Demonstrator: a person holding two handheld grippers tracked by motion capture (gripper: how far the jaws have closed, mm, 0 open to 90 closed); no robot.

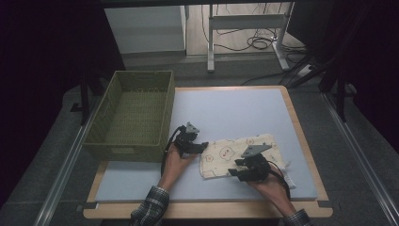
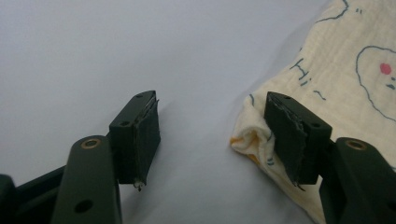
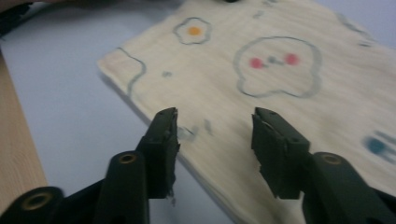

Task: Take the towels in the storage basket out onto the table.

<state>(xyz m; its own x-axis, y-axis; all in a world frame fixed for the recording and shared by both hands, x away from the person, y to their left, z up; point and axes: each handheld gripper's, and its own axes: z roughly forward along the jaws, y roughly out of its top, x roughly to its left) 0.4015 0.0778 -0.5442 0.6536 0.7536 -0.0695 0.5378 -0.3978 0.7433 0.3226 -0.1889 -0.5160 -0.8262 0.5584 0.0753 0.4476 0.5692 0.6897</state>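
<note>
A cream cloth point(image 1: 226, 153) printed with faces and fried eggs lies flat on the pale blue mat point(image 1: 226, 110), towards the front right. My left gripper point(image 1: 200, 147) sits at the cloth's left corner. In the left gripper view the left gripper point(image 2: 212, 135) is open, one jaw on bare mat and the other against the cloth's bunched corner point(image 2: 252, 135). My right gripper point(image 1: 235, 173) hovers over the cloth's front edge. In the right gripper view the right gripper point(image 3: 215, 140) is open above the cloth point(image 3: 261, 93), and nothing is pinched between its jaws.
An olive woven basket point(image 1: 122, 153) stands at the table's left, close beside the left hand. The table's wooden rim point(image 3: 18, 154) runs just outside the mat. A metal desk frame point(image 1: 244, 21) and cables lie on the floor beyond the table.
</note>
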